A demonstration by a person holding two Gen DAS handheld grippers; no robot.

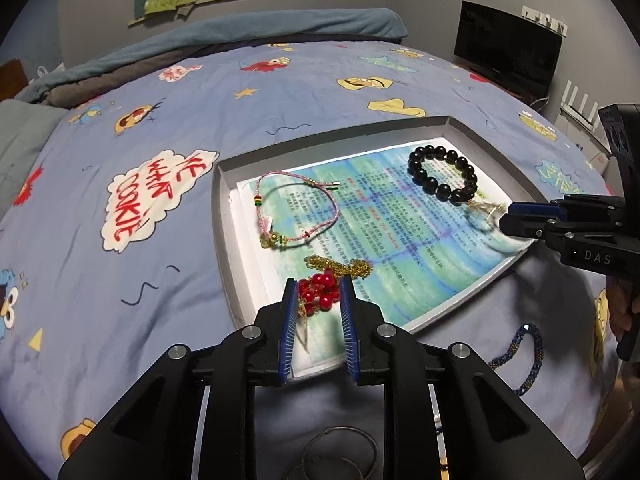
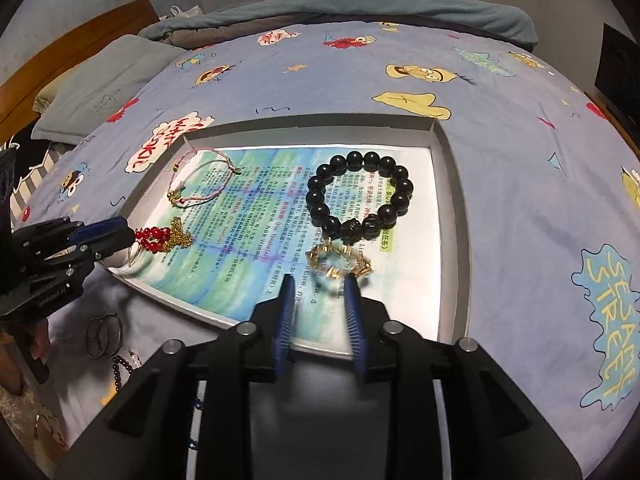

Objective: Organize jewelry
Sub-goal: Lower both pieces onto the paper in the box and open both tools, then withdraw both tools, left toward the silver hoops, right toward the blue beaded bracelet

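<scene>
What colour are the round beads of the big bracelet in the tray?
Black, glossy bracelet; clearest in the right wrist view.

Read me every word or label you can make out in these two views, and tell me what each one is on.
"WANT COOKIE", partly cut: white cloud print on the bedsheet.
"SESAME STREET": blue patch on the bedsheet.
"DAS": body of the right gripper.
"GenRobot.AI", faint: body of the left gripper.
Printed sheet lining the tray: Chinese text, too small to read.
</scene>
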